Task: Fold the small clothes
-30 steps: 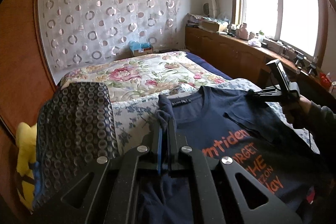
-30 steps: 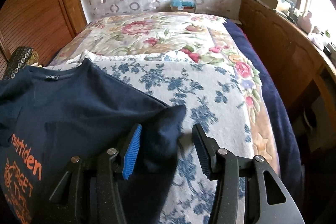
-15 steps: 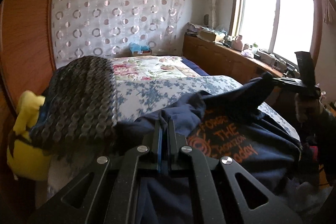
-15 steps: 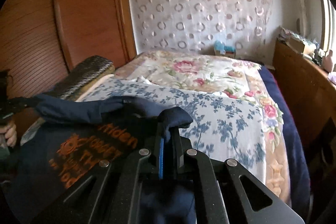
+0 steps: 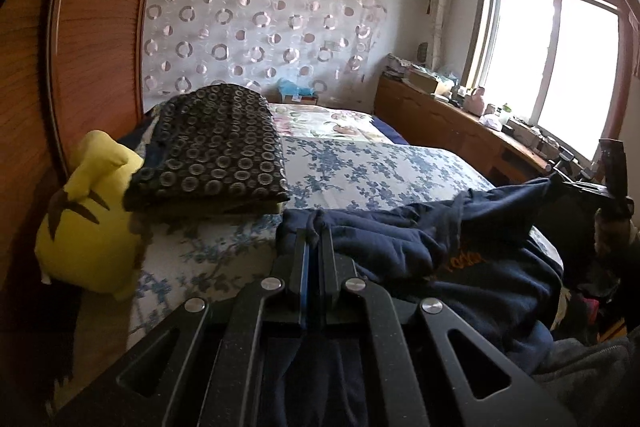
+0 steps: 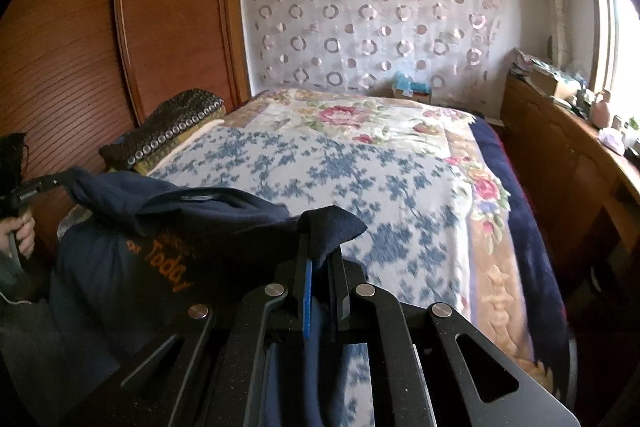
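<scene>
The folding looks barely begun: the navy cotton T-shirt with orange lettering (image 5: 420, 251) hangs bunched and slack between the two tools at the near edge of the bed with the blue-flowered white cover (image 5: 372, 167), and no crease or flat fold shows yet. Laying it flat, squaring the sleeves and making every fold appear to remain.

The left gripper (image 5: 314, 247) is pinched tight on a gathered corner of the shirt, jaws together with cloth between them. The right gripper (image 6: 320, 255) is likewise clamped on another corner, a flap poking out past its tips.

The fabric is soft and rumpled, sagging in the middle, the print partly buried in folds. A dark ring-patterned pillow (image 5: 216, 147) and a yellow plush toy (image 5: 88, 215) lie to the far left.
</scene>
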A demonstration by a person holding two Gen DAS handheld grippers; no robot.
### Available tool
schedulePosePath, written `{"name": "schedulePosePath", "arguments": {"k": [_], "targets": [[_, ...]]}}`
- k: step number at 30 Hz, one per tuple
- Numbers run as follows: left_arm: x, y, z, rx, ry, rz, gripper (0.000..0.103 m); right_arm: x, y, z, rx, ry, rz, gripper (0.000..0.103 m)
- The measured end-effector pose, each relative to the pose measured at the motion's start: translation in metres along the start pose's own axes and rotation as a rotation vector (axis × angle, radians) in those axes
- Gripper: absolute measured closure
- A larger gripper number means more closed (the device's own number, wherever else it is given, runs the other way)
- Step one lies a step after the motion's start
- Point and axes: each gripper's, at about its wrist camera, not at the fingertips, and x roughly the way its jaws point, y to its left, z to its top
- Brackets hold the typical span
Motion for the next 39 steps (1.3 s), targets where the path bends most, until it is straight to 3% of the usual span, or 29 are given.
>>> {"name": "schedulePosePath", "arguments": {"k": [3,9,10,13,15,17,20,27,33,39], "targets": [[-0.002,0.0,-0.001,0.012,0.021,0.007,0.099,-0.015,0.002,-0.003,0.011,0.024,-0.005,0.097],[0.008,-0.001,-0.012,0.021,0.084,0.037,0.099,-0.007,0.005,-0.019,0.033,0.131,-0.004,0.097],[0.01,0.0,-0.012,0.023,0.091,0.038,0.094,-0.002,0.006,-0.022,0.033,0.152,-0.008,0.097],[0.01,0.0,-0.011,0.031,0.081,0.04,0.063,0.003,0.003,-0.026,0.045,0.18,-0.031,0.094],[0.01,-0.001,-0.006,0.043,0.069,0.032,0.056,0.003,0.002,-0.019,0.045,0.169,-0.043,0.087],[0.011,-0.002,0.001,0.061,0.062,0.036,0.042,-0.002,0.001,-0.011,0.036,0.142,-0.052,0.064],[0.02,-0.003,0.012,0.085,0.058,0.027,0.03,-0.01,0.0,0.007,0.028,0.084,-0.055,0.056],[0.066,-0.002,0.035,0.143,0.098,0.05,0.029,0.001,-0.007,0.032,0.029,0.036,-0.07,0.055],[0.109,0.0,0.043,0.17,0.164,0.062,0.029,0.054,-0.018,0.031,0.051,0.115,-0.064,0.055],[0.136,0.006,0.031,0.133,0.243,0.051,0.029,0.084,-0.024,0.031,0.083,0.178,-0.032,0.055]]}}
